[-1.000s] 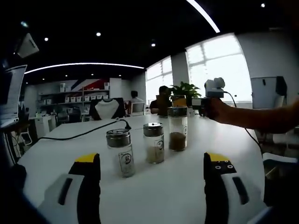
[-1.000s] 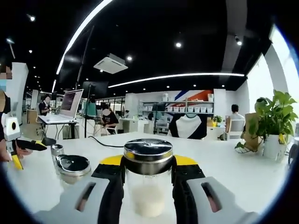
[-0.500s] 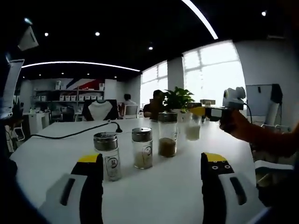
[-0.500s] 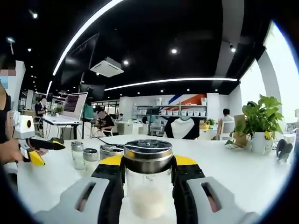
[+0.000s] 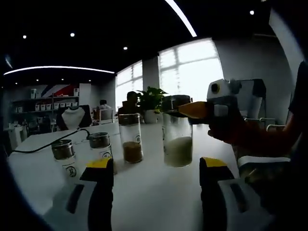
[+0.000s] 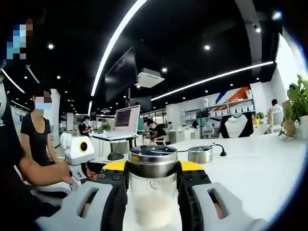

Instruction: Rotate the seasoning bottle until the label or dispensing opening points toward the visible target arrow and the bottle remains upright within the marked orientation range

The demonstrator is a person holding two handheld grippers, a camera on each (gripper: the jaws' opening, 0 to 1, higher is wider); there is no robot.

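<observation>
Right hand-held gripper (image 6: 153,180): its jaws were closed on the seasoning bottle (image 6: 153,192), one jaw on each side just under the metal lid; in the left gripper view this hand-held gripper (image 5: 192,109) came in from the right with a hand (image 5: 236,132) behind it.
Seasoning bottle: clear glass with a steel lid and a white powder in its lower part; it stood upright between the jaws; in the left gripper view it (image 5: 177,131) was over the white surface (image 5: 154,192), its bottom near it; whether it touched I could not tell; no label or arrow could be made out.
Left hand-held gripper (image 5: 156,175): its jaws stood wide apart with nothing between them, low over the surface; in the right gripper view it (image 6: 89,168) showed at the left, with a person's hand (image 6: 53,173) on it.
Other bottles: a tall one with brown contents (image 5: 131,138) stood just left of the held bottle; a shorter one (image 5: 100,144) and another short one (image 5: 65,156) stood further left, in a rough row.
Cable: a black cable (image 5: 48,143) ran across the surface behind the short bottles.
Plant: a potted plant (image 5: 150,102) stood at the far edge by the window.
Background: a laptop (image 6: 126,119) on a stand; people in the room beyond.
</observation>
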